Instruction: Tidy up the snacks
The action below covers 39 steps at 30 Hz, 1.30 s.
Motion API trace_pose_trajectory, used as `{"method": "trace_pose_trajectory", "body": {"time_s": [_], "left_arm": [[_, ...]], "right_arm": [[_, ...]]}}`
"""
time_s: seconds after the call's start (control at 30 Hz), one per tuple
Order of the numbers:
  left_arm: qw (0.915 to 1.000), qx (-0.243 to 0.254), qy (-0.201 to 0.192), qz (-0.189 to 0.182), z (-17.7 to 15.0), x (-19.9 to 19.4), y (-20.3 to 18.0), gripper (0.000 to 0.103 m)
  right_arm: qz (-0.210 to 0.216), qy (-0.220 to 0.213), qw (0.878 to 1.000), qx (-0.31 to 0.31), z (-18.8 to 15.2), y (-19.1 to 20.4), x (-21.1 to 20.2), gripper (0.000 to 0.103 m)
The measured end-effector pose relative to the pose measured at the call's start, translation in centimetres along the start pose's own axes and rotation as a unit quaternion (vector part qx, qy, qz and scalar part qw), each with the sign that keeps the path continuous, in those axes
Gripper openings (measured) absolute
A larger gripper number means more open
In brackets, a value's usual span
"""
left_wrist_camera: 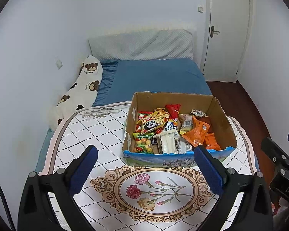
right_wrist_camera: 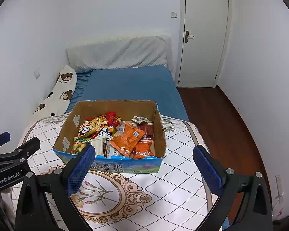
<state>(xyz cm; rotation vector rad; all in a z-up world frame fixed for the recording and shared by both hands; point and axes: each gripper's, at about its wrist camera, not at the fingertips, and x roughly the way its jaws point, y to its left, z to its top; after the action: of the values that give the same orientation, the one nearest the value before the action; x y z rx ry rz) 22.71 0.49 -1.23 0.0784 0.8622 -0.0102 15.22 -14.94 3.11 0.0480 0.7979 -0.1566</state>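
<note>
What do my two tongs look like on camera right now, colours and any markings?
Both the left tongs and right tongs have black angular frames with silver bolts and blue textured pads. The left's body reads "GenRobot.AI" in white in the right wrist view. A black cable runs along the left wrist view's edge.

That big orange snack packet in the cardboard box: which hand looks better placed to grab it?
Probably the left gripper: its open blue fingertip sits right beside the big orange snack packet in the cardboard box. The right gripper, also open, hangs farther back.
</note>
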Motion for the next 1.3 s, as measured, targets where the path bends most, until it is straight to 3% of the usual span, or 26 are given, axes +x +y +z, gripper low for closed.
{"method": "trace_pose_trajectory", "body": {"time_s": [1.3], "left_arm": [[0.9999, 0.005, -0.008, -0.005, -0.1, -1.2, -0.2, 0.102]], "right_arm": [[-0.003, 0.003, 1.000, 0.015, -0.9, -0.5, -1.0, 0.103]]}}
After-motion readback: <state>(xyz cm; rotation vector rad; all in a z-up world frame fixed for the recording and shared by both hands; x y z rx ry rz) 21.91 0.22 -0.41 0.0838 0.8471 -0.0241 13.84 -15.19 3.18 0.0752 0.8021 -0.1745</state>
